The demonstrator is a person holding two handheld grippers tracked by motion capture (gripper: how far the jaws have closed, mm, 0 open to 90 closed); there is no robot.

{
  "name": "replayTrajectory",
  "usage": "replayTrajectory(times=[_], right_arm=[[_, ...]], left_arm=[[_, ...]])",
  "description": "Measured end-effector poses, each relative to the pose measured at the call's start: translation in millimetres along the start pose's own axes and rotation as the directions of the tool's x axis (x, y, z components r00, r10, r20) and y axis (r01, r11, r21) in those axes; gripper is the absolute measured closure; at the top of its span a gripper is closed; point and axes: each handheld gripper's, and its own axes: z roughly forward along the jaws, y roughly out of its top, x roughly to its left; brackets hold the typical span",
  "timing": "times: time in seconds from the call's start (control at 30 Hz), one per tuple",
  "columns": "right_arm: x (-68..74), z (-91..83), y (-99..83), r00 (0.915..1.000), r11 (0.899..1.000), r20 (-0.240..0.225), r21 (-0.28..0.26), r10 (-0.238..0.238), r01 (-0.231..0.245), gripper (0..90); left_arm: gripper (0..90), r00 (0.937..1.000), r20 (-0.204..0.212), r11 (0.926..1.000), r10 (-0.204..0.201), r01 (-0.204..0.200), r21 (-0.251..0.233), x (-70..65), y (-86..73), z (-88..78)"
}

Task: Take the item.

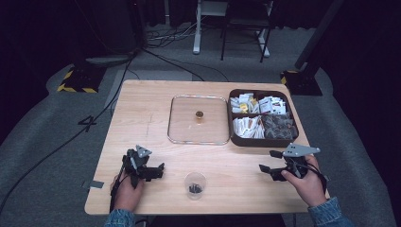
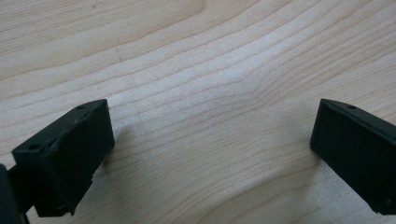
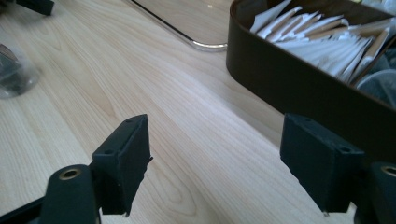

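- Left claw: released, jaws spread wide over bare table wood, nothing between them. It sits at the 9 o'clock side of the clear cup, near it but not touching.
- Right claw: released, jaws spread and nothing held. It sits at the 3 o'clock side of the cup, well apart from it, and just at the 6 o'clock side of the brown organiser tray.
- Clear cup: upright near the 6 o'clock edge of the table, between the two claws. A small dark item lies in its bottom; its identity cannot be told.
- Transparent lid: flat at table centre, knob up, touching or just beside the tray's 9 o'clock wall.
- Organiser tray: four compartments filled with packets and sachets; open.
- Progress, as judged: early stage. No item is gripped or lifted. The cup remains to be grasped, and the tray remains uncovered.
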Motion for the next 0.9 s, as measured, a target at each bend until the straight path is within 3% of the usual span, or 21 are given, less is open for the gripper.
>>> replayTrajectory(times=[0.4,0.73,0.8,0.9], right_arm=[[-5.7,18.0,-32.3,0.9988,0.998,0.026,0.042,0.042,-0.043,23.2],[-6.1,27.2,-52.3,0.9977,0.996,0.055,0.081,0.04,-0.044,19.4],[-5.5,29.0,-53.3,0.9978,0.997,0.065,0.074,0.013,-0.018,18.8],[-5.4,29.3,-53.2,0.9978,0.997,0.065,0.074,0.013,-0.017,18.5]], left_arm=[[0.0,1.0,0.002,1.0,0.0,0.0,0.0,0.0,0.0,0.1],[0.0,1.0,0.001,1.0,-0.003,0.003,-0.001,-0.2,-0.1,0.1],[0.0,1.0,0.001,1.0,0.0,0.0,-0.001,0.0,0.0,0.1],[0.0,1.0,0.001,1.0,0.0,0.0,-0.001,-0.1,0.0,0.1]])
